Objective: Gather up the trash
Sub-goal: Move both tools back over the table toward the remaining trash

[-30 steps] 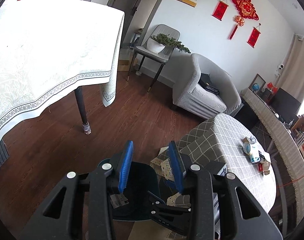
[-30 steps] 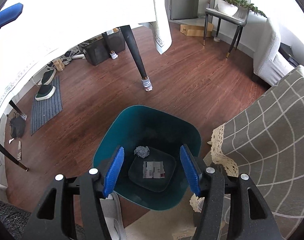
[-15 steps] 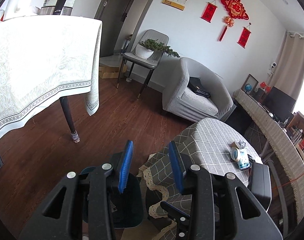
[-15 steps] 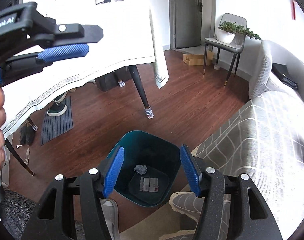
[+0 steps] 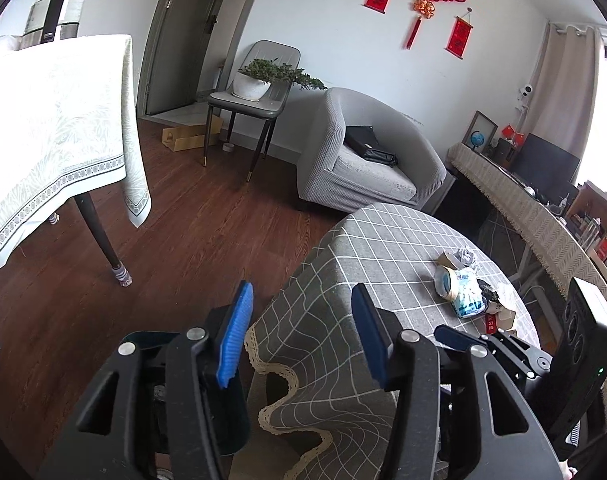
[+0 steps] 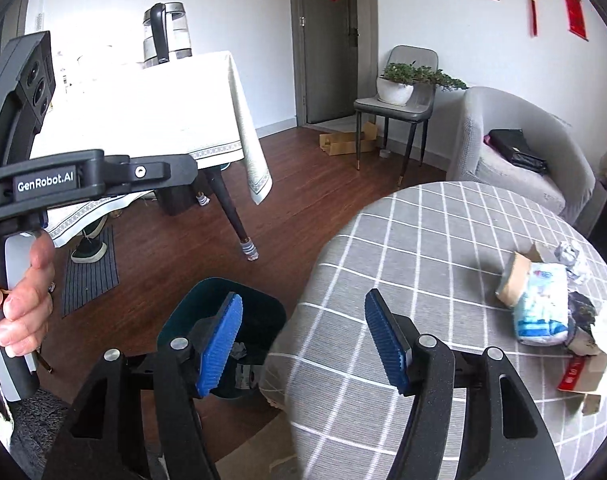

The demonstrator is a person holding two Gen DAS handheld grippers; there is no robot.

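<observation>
Counts, both wrist views:
- 2 grippers: left gripper (image 5: 299, 328), right gripper (image 6: 303, 338). 2 blue pads each.
- 1 hand (image 6: 17, 300) in view, on the left gripper's handle.
- 1 teal trash bin (image 6: 259, 312); inside it 1 crumpled paper ball (image 6: 239, 350) and 1 flat printed scrap (image 6: 247, 374), partly hidden.
- 1 round table with checked cloth (image 6: 423, 248); trash on it was one cluster: 1 tape roll (image 6: 513, 278), 1 tissue pack (image 6: 541, 308), 1 crumpled paper wad (image 6: 571, 256), 1 torn carton with red label (image 6: 587, 372). Rest of pile couldn't be counted.
- 1 dining table with white cloth (image 5: 55, 120), 1 kettle (image 6: 167, 34).
- 1 armchair (image 5: 367, 152), 1 dining chair (image 5: 255, 100), 1 potted plant (image 5: 259, 78).
- 1 flat cardboard box (image 6: 343, 140) on the floor.
</observation>
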